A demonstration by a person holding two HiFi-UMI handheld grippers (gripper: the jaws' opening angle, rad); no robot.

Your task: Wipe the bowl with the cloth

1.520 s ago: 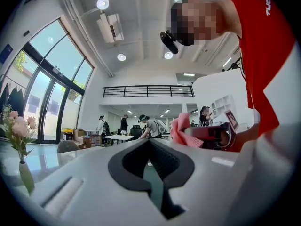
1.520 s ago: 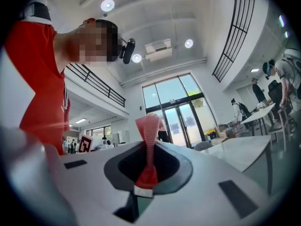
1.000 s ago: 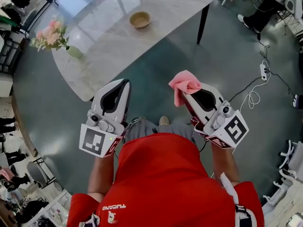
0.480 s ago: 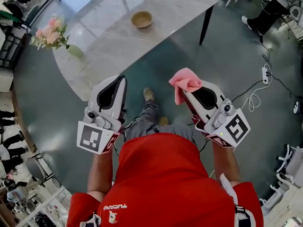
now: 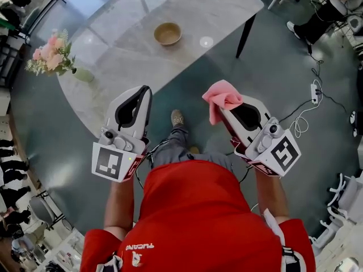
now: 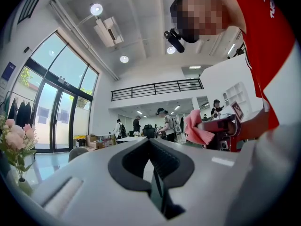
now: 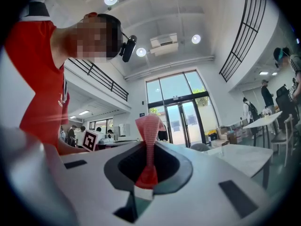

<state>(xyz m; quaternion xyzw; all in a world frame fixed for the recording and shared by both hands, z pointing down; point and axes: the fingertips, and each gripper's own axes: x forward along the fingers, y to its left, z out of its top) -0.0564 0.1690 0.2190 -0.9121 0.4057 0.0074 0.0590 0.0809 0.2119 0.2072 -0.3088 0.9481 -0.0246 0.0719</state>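
Note:
A tan bowl (image 5: pixel 168 33) stands on the grey marble table (image 5: pixel 130 44), far ahead of both grippers. My right gripper (image 5: pixel 218 103) is shut on a pink cloth (image 5: pixel 222 99), which bunches out past its tip and stands up between the jaws as a pink cloth (image 7: pixel 149 140) in the right gripper view. My left gripper (image 5: pixel 145 93) is shut with nothing in it, held over the table's near edge. From the left gripper view the jaws meet at my left gripper (image 6: pixel 149 147), and the cloth (image 6: pixel 196 130) shows off to the right. Both grippers tilt upward.
A vase of pink flowers (image 5: pixel 52 58) stands on the table's left side. A black table leg (image 5: pixel 244 32) is at right. A power strip and cables (image 5: pixel 313 93) lie on the floor to the right. The person's foot (image 5: pixel 177 118) steps forward between the grippers.
The person has walked toward the table; bowl and table sit slightly nearer in the head view. A foot came forward. Both grippers stay shut, the cloth still held.

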